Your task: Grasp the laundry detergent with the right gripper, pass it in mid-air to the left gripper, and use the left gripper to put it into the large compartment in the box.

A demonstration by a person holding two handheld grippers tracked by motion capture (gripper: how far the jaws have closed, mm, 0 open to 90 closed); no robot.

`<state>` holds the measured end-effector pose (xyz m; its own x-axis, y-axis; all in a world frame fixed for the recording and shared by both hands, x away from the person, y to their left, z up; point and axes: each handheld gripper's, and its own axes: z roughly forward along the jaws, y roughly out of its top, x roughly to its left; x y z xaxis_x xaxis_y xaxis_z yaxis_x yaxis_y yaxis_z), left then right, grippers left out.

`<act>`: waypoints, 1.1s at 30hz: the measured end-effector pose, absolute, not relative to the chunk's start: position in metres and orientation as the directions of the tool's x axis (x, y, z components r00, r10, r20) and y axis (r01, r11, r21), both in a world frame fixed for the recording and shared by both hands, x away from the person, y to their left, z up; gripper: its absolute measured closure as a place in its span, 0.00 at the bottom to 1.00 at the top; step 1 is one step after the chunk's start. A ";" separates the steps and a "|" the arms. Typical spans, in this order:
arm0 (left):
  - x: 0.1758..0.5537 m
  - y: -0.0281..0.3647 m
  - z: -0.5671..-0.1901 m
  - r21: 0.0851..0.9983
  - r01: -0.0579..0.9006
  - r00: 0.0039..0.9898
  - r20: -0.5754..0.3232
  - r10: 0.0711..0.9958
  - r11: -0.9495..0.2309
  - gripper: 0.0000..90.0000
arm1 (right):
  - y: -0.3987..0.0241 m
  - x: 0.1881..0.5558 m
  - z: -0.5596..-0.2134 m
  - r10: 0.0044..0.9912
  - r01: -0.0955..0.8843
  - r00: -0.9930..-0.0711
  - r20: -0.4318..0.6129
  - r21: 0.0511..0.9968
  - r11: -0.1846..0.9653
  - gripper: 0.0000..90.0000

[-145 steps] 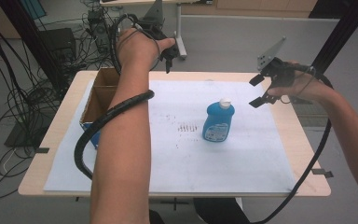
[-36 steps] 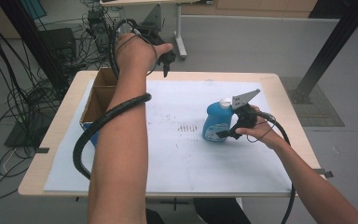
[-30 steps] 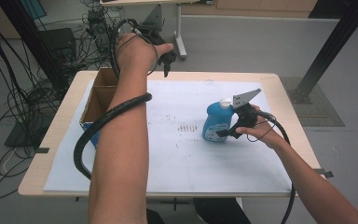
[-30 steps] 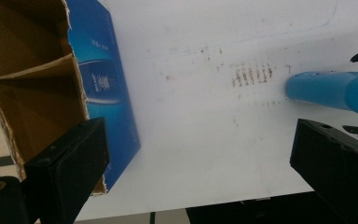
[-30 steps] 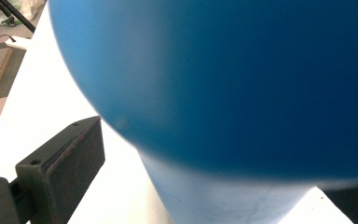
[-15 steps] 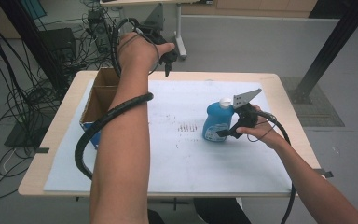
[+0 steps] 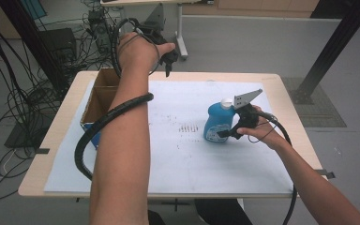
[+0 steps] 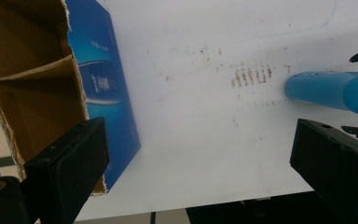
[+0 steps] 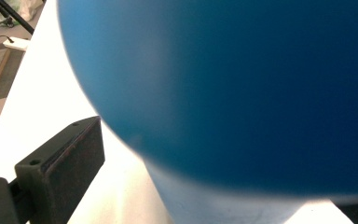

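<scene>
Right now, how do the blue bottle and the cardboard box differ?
The blue bottle stands upright with a white cap on; the cardboard box is open-topped, with a divider inside. The bottle sits mid-table with the right gripper at it; the box sits at the table's left edge, untouched. Both rest on the white sheet and show blue.

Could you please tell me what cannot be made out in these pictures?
- Right gripper grip: in the right gripper view the blurred blue bottle hides one jaw.
- Bottle label: too small in the high view.
- Cardboard box contents: the left forearm partly covers it; the left gripper view cuts it off.
</scene>
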<state>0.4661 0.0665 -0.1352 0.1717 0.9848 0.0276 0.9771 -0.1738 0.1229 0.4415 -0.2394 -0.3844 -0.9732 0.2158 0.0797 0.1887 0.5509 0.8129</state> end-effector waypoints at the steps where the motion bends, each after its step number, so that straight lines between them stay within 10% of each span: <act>1: 0.466 0.066 -0.135 0.124 0.977 0.172 0.027 0.985 -0.175 0.06 | -0.240 0.442 -0.384 0.215 0.188 -0.973 0.079 0.814 0.550 0.02; 33: 0.466 0.067 -0.135 0.131 0.976 0.173 0.026 0.985 -0.175 0.06 | -0.240 0.443 -0.383 0.228 0.192 -0.971 0.079 0.824 0.533 0.02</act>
